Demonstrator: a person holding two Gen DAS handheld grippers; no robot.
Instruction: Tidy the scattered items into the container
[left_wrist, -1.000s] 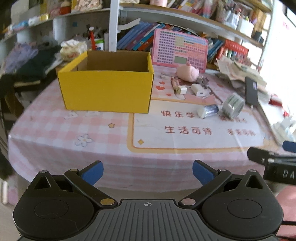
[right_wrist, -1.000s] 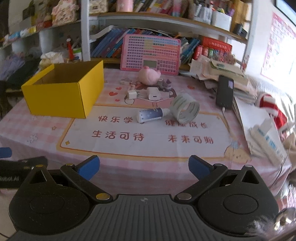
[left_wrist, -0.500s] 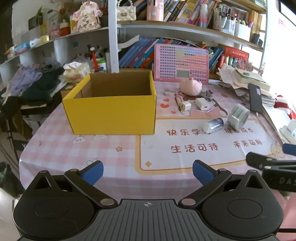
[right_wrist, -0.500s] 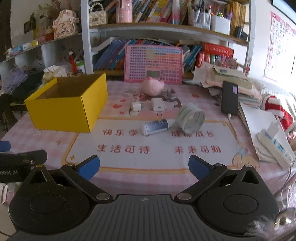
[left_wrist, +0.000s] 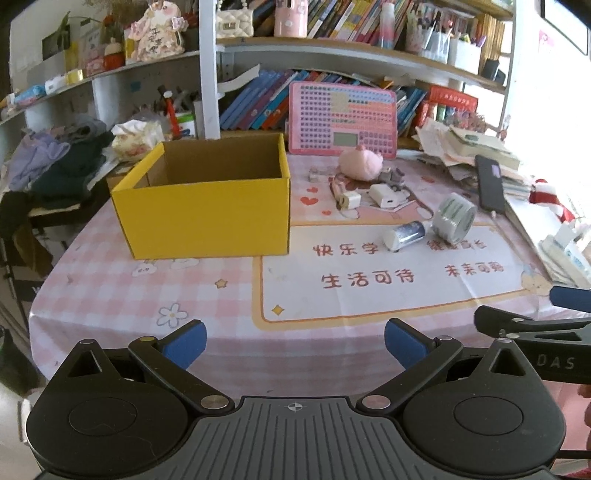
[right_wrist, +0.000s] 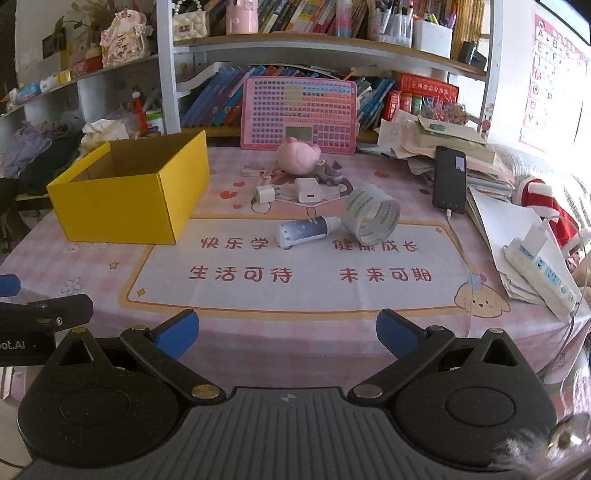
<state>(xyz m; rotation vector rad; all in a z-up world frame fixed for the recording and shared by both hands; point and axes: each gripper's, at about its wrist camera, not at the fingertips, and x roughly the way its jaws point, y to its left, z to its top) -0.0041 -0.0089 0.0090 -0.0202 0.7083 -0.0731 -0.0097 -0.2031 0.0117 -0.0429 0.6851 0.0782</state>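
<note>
Black grippers, blue fingertips, brass screws

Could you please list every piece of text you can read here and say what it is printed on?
"快乐学" – mat
"生活可待" – mat
"未来可期" – mat
"DAS" – right tool
"ot.AI" – left tool
Alphabet letters – wall poster, mostly too small
Book spines, pink keyboard board, tape roll: too blurred to read.

Table, pink checked cloth: yellow box, tape roll, tube.

A child's study room at home: crowded bookshelves, alphabet poster, cartoon-print tablecloth.
</note>
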